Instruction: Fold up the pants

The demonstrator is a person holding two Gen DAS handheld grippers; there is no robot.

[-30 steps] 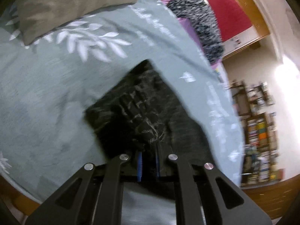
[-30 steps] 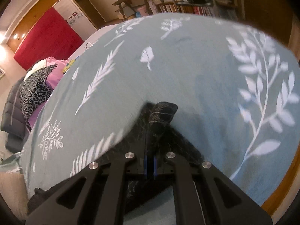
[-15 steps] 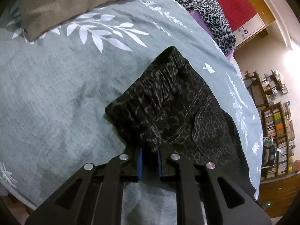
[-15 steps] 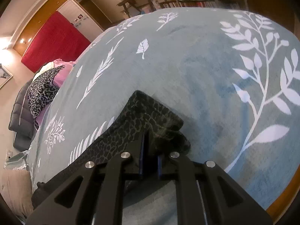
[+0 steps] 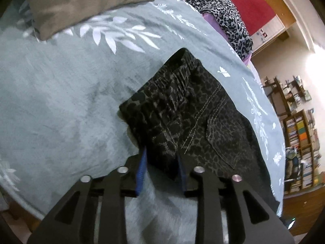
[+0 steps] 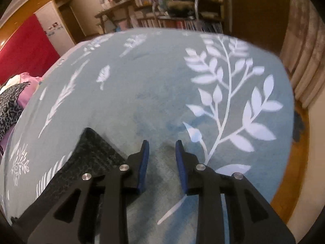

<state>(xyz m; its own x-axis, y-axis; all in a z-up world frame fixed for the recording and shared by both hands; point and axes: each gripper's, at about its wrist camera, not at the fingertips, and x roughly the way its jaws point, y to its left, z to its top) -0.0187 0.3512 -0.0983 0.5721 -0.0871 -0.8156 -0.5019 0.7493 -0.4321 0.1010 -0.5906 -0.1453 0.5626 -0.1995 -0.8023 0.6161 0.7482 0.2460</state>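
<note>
Now, on the far left of the left wrist view, a brown pillow is seen lying at the head of a bed that is covered by a grey-green blanket with white leaves printed on it. Near the middle of that blanket the dark spotted pants are laid flat, with the stretchy waistband turned toward the pillow and a stitched pocket shown on top. The left gripper is placed at the near edge of the pants; its jaws are opening, a fold of the cloth is still seen between the blue pads, and the cloth is not pinched by them. Farther right, a spotted cloth heap and bookshelves are seen past the bed. In the right wrist view, one corner of the pants is seen at the left, just beside the right gripper. Its jaws are opening too, and only bare blanket is seen between them.
</note>
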